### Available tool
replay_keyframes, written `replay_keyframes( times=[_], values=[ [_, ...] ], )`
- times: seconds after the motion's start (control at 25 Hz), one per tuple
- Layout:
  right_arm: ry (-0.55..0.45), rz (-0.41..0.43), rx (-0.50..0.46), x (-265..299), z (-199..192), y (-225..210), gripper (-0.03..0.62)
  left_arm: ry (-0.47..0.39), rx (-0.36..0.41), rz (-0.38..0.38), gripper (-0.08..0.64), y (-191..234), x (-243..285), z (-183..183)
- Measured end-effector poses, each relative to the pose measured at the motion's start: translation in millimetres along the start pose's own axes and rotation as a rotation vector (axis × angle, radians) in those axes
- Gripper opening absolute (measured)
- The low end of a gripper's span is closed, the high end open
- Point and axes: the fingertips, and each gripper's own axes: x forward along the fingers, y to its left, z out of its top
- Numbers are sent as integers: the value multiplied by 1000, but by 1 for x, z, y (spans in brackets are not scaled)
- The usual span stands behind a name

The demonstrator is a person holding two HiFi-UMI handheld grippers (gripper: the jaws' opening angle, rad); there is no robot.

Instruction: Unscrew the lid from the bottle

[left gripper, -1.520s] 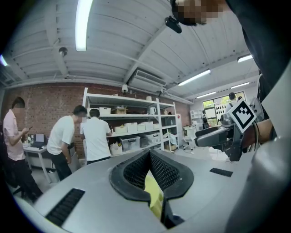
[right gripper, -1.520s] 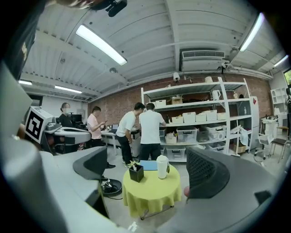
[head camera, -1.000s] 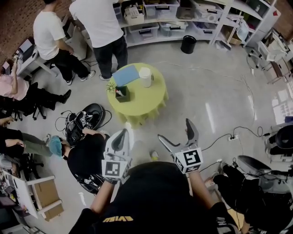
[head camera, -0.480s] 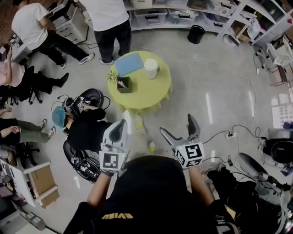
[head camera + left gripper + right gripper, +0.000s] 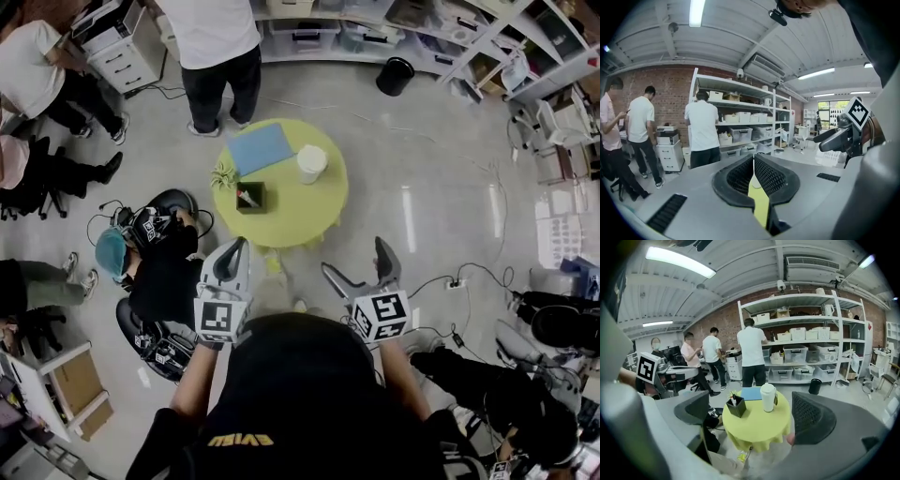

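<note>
Closer than a second ago, the round yellow-green table (image 5: 292, 217) now sits just beyond my fingertips. Both my forearms reach forward past my chest, with the grippers held side by side and apart from each other. My left gripper (image 5: 233, 251) is clenched on nothing, its two pads pressed flat together, pointing at the table's near edge. My right gripper (image 5: 358, 264) is released, its fingers (image 5: 813, 418) spread wide with only air between them. The white bottle (image 5: 767, 398), its lid (image 5: 767, 388) on, stands upright on the table, well ahead of my right fingers and framed between them, untouched. Left of the bottle lie a blue folder (image 5: 751, 393) and a black box (image 5: 736, 407) holding a small plant.
</note>
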Motion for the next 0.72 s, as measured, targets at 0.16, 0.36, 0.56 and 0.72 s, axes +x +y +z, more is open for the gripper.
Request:
replay_keyframes(
  times=[0.16,0.36,0.56,0.72],
  values=[
    [34,-45,-10,33,22,-8,545,35,-25,-41,20,34,37,-15],
    [87,-71,5,85,34,-13,540,67,-36,-119,26,67,84,-30],
    [245,-92,35,135,15,-26,520,67,-71,-236,48,78,135,-34],
    [301,-100,5,165,13,-28,509,93,-32,-367,172,77,178,-54]
  ],
)
